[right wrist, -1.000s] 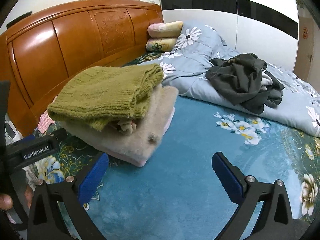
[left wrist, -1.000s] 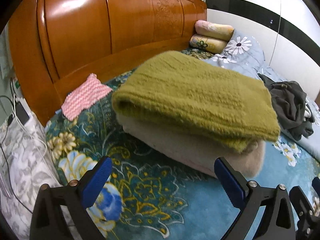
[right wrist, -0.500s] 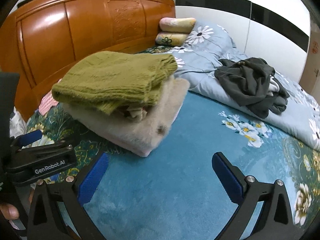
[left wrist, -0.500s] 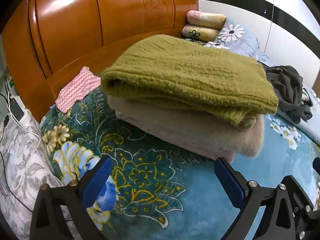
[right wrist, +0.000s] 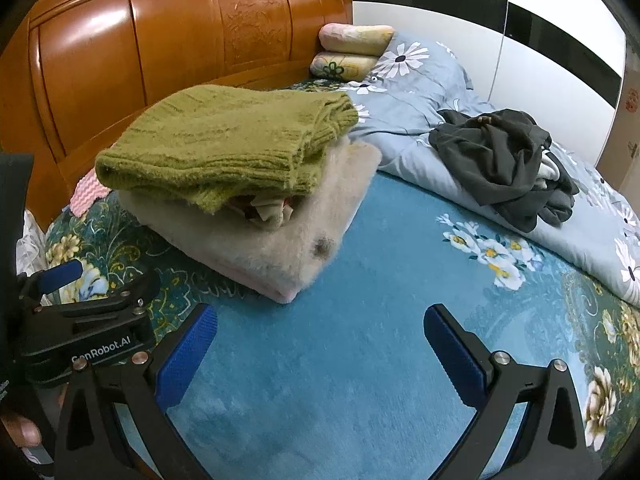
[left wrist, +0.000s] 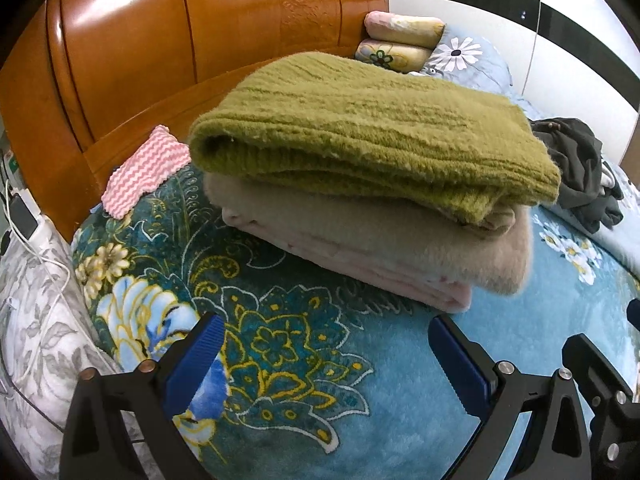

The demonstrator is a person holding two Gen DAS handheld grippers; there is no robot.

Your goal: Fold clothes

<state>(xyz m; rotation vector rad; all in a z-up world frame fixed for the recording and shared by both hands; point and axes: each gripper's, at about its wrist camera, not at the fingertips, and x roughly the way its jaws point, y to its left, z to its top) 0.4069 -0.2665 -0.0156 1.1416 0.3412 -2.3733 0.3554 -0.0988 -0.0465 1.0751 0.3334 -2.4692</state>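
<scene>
Right wrist: teal floral blanket, wood headboard behind.

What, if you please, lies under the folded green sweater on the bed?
The green sweater rests on a folded beige fleecy garment, with a thin pink layer lowest. Anything between the folds is mostly covered.

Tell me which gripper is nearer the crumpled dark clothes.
Right. The right gripper has the crumpled dark clothes ahead across bare blanket. The left gripper faces the folded stack, with the clothes beyond it.
</scene>
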